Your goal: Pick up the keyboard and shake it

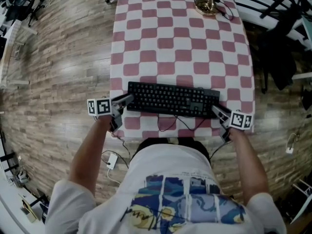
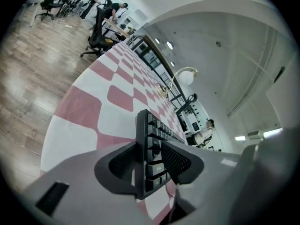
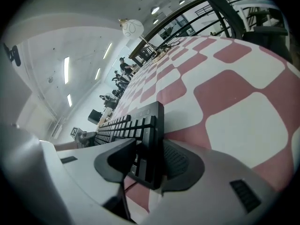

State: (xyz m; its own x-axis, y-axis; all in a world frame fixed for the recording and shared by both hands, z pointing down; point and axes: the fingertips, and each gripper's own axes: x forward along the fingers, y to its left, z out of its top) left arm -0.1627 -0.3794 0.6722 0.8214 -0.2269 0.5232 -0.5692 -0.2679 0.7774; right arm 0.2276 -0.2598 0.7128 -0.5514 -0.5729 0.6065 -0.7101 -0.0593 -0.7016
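Head view shows the checkered bench [image 1: 180, 43] with the keyboard [image 1: 170, 100] at its 6 o'clock edge, long axis running 9 to 3. The left hand-held gripper [image 1: 123, 101] clamps the 9 o'clock end and the right hand-held gripper [image 1: 219, 111] the 3 o'clock end, equally near, forearms reaching from 6, tipped downward

The person wears a white short-sleeved T-shirt [image 1: 165, 167] printed with blue and yellow panels. The left gripper [image 1: 125, 101] and right gripper [image 1: 218, 111] are grey with black ribbed pads [image 2: 176, 161]; each carries a white cube [image 1: 99, 107] with black square markers.
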